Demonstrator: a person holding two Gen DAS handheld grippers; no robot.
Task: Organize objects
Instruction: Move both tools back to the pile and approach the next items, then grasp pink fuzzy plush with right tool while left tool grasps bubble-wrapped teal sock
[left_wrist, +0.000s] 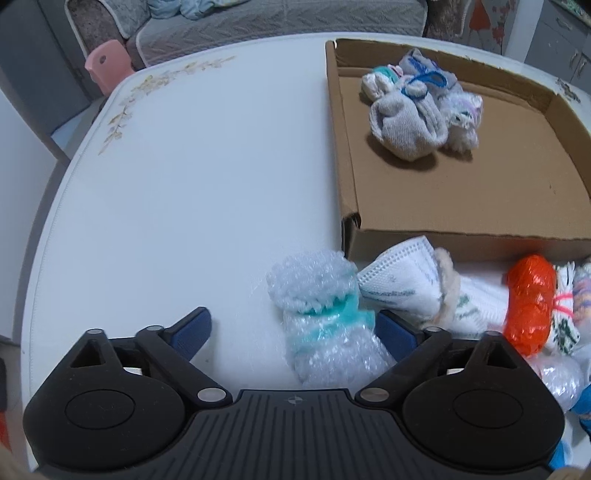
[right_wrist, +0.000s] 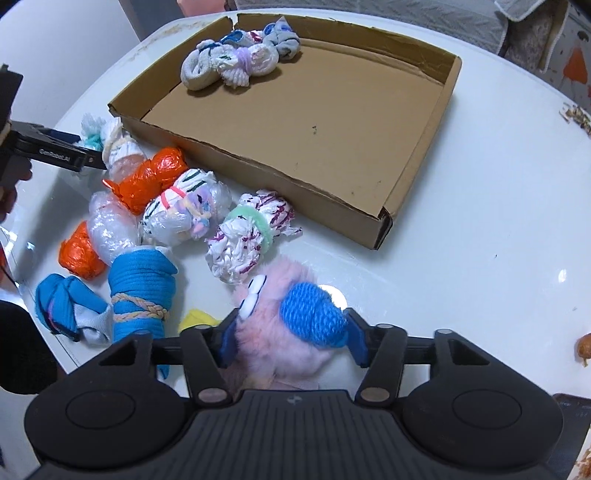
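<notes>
A shallow cardboard box (left_wrist: 347, 173) (right_wrist: 417, 155) lies on the white table and holds several rolled bundles (left_wrist: 413, 114) (right_wrist: 236, 59) at its far end. My left gripper (left_wrist: 293, 326) is open, its fingers on either side of a bubble-wrap bundle with a teal band (left_wrist: 325, 317). My right gripper (right_wrist: 291, 338) is shut on a pink fluffy bundle with a blue knit patch (right_wrist: 291, 325). More bundles lie in front of the box: an orange one (left_wrist: 530, 302) (right_wrist: 151, 177), a white patterned one (right_wrist: 247, 236) and a blue one tied with cord (right_wrist: 142, 291).
The white table (left_wrist: 184, 184) (right_wrist: 498, 240) has a rounded edge. A grey sofa (left_wrist: 280, 26) and a pink stool (left_wrist: 107, 62) stand beyond it. The left gripper shows in the right wrist view (right_wrist: 55, 151) at the far left. Crumbs (right_wrist: 576, 114) lie near the table's right edge.
</notes>
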